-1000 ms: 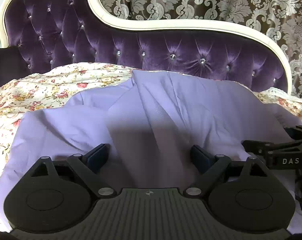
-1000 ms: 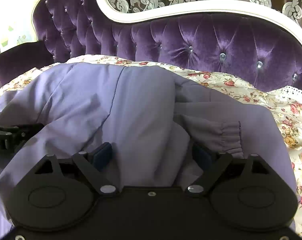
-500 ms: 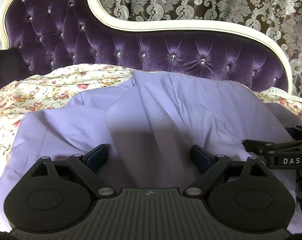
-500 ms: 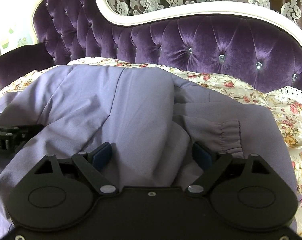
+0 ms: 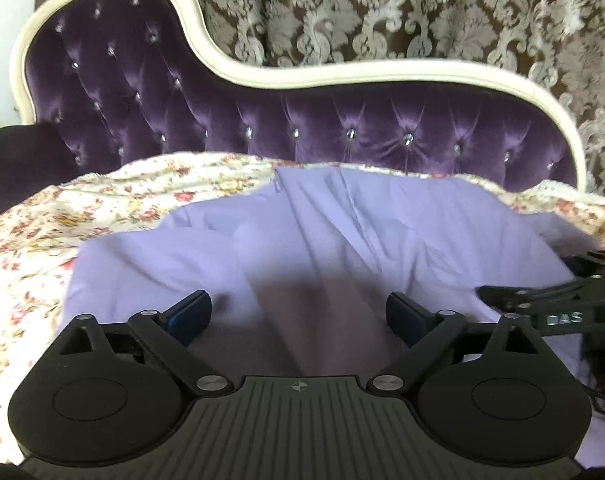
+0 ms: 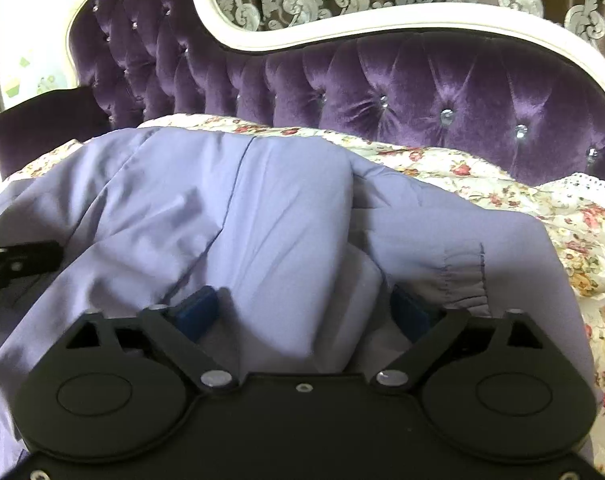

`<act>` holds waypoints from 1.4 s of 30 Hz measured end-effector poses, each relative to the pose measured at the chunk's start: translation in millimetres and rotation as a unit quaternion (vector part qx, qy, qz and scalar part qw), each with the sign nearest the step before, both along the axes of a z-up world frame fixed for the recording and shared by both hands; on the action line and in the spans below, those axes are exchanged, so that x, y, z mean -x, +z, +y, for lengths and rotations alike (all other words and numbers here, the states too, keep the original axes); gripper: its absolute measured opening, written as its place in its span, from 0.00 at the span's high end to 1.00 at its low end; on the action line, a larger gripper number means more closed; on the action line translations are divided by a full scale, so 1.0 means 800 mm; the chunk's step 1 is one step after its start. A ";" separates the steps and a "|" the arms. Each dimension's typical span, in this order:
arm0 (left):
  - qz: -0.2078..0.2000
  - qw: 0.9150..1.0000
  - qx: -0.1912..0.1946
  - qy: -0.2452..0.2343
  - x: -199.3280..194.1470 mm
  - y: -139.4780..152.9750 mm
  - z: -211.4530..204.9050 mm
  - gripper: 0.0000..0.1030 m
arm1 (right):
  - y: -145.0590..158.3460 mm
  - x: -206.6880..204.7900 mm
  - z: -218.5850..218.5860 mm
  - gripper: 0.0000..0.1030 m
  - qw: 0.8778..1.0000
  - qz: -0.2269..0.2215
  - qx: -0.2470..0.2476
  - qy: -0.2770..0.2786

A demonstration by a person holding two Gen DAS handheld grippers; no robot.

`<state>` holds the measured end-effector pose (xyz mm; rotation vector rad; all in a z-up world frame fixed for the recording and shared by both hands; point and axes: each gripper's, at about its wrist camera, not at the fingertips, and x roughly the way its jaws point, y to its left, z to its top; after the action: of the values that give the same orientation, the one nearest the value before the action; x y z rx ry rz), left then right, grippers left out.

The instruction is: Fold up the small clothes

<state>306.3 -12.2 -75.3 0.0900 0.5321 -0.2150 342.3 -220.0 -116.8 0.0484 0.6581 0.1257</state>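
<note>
Lavender garment [image 6: 286,216] — floral bedspread [image 6: 542,204] border around

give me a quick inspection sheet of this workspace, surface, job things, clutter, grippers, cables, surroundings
surface: floral bedspread, rumpled, on a bed.
job's things: one lilac garment spread over the bedspread, creased, partly folded; gathered cuff lies on top at the right.
clutter: nothing seen.
grippers: left gripper open, low over the garment, nothing pinched. right gripper has its jaws opening, a fold of the garment bulging up between them, pads not pressing on it.
cables: nothing seen.
surroundings: purple tufted headboard with a cream frame; damask curtain behind.
</note>
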 end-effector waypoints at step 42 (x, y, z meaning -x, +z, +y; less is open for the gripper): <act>0.000 0.998 -0.002 0.060 0.337 0.050 0.137 0.08 | 0.134 0.357 0.004 0.01 0.994 -0.105 -0.011 0.038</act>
<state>36.6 97.5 -35.6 0.0623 0.5372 -0.0972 56.5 -216.9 -9.6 0.0303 0.4481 0.2087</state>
